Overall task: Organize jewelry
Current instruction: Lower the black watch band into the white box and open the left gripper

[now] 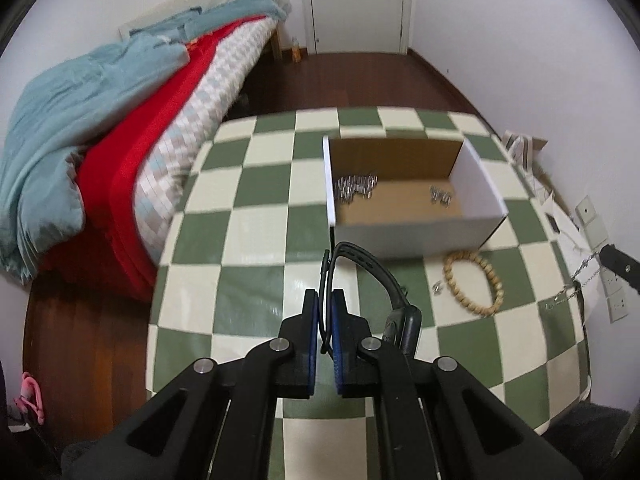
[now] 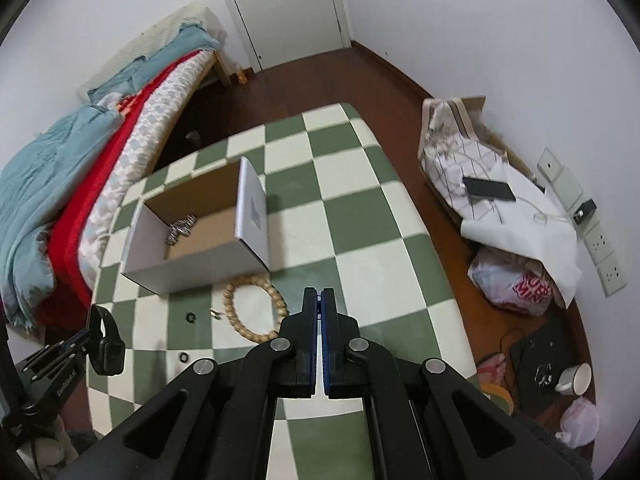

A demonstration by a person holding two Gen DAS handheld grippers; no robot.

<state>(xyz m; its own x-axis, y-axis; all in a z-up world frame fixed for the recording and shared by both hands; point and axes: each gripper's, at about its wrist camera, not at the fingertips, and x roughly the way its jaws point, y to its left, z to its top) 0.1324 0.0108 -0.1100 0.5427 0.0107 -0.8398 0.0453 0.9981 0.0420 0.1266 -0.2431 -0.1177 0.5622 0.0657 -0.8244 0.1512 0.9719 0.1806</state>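
Note:
My left gripper (image 1: 325, 295) is shut on the strap of a black smartwatch (image 1: 402, 320), held above the checkered table just before an open cardboard box (image 1: 416, 234). The box holds silver jewelry (image 1: 356, 188). The watch (image 2: 108, 350) also shows in the right wrist view, hanging from the left gripper. A wooden bead bracelet (image 1: 474, 284) lies on the table by the box, also in the right wrist view (image 2: 256, 310). A small silver earring (image 1: 438, 289) lies beside it. My right gripper (image 2: 319, 300) is shut on a silver chain (image 1: 576, 282), which shows only in the left wrist view.
The green and cream checkered table (image 2: 352, 216) stands next to a bed with red and blue bedding (image 1: 100, 140). Small rings (image 2: 191, 317) lie on the table. Bags, a phone (image 2: 488, 189) and a mug (image 2: 576, 378) sit on the floor at right.

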